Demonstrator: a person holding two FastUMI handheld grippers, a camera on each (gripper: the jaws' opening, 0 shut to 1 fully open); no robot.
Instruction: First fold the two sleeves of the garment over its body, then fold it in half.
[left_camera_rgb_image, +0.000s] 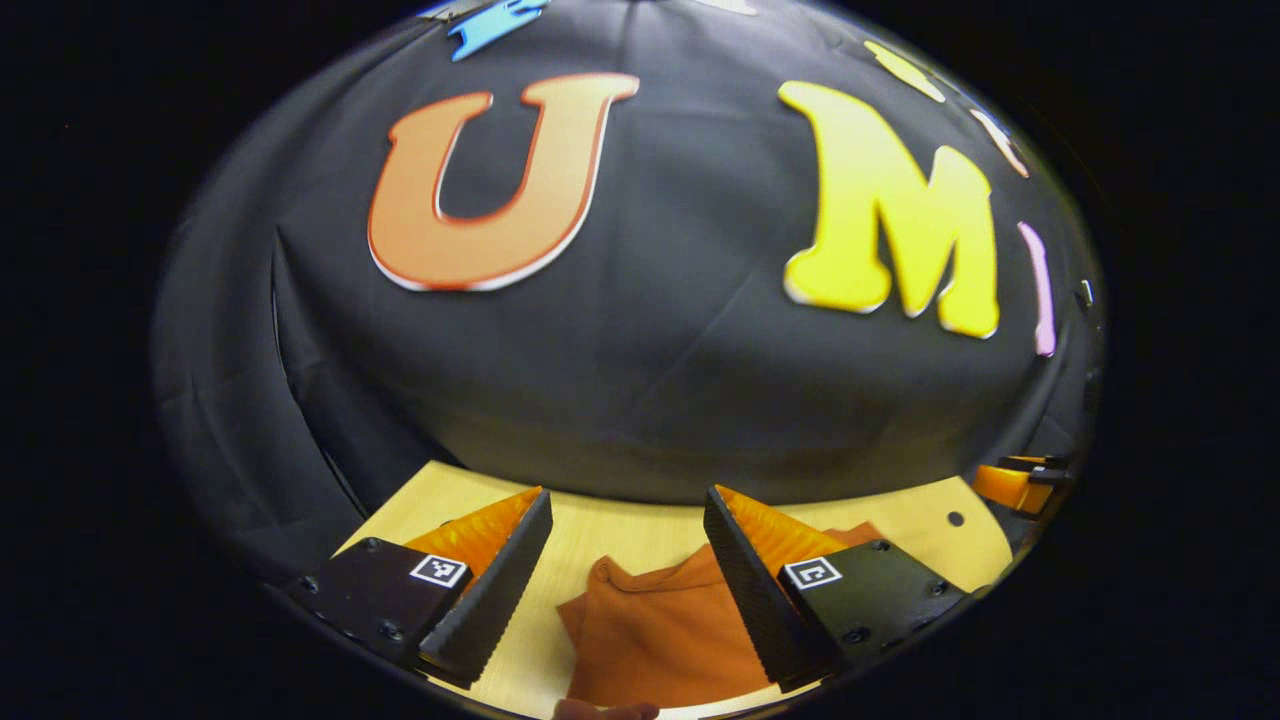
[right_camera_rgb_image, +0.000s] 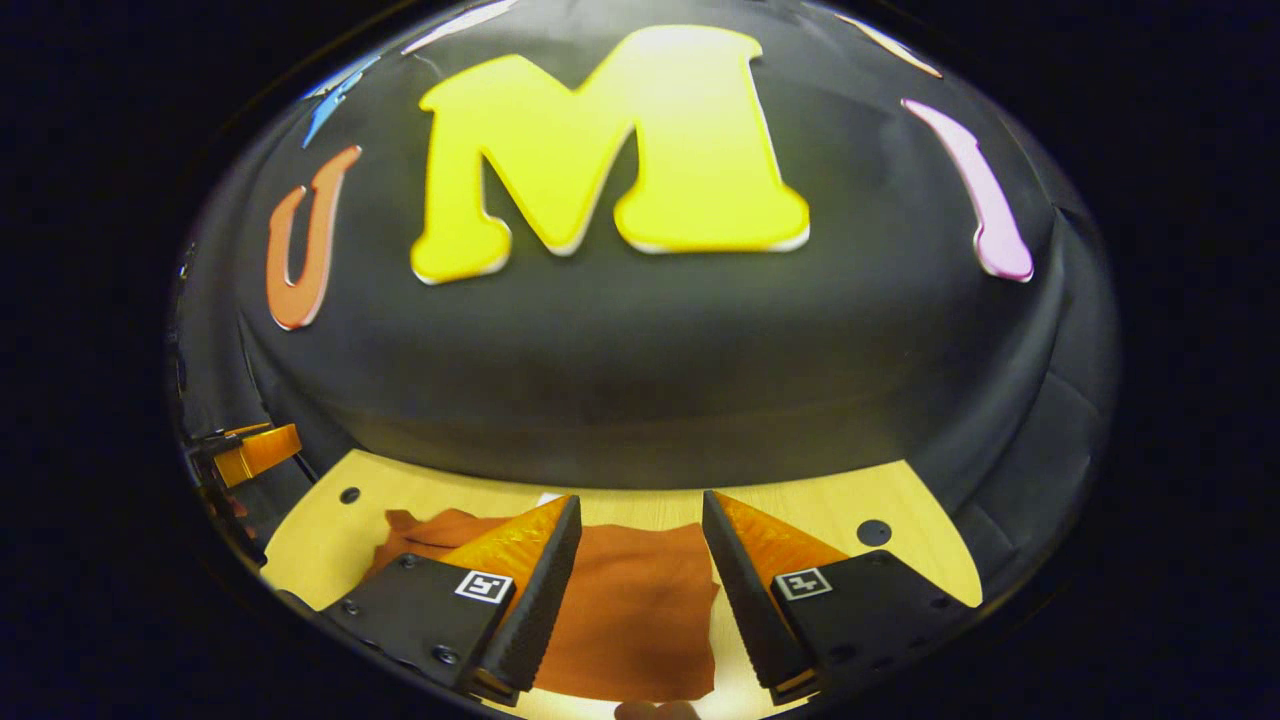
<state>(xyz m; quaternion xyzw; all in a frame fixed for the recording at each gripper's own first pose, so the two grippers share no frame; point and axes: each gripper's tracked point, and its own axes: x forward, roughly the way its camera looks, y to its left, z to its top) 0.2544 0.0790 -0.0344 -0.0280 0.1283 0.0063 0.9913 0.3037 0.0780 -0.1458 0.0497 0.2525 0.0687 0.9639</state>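
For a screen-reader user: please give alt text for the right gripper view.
An open right gripper hovers above a rust-orange cloth garment lying on a light wooden table, with the booth's black cloth wall behind.

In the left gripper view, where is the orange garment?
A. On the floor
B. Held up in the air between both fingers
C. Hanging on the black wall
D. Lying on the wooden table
D: the orange garment lies on the wooden table, beneath the open left hand-held gripper.

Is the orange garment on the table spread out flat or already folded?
Cannot tell fully: the orange garment lies compact, with a doubled edge, on the table.
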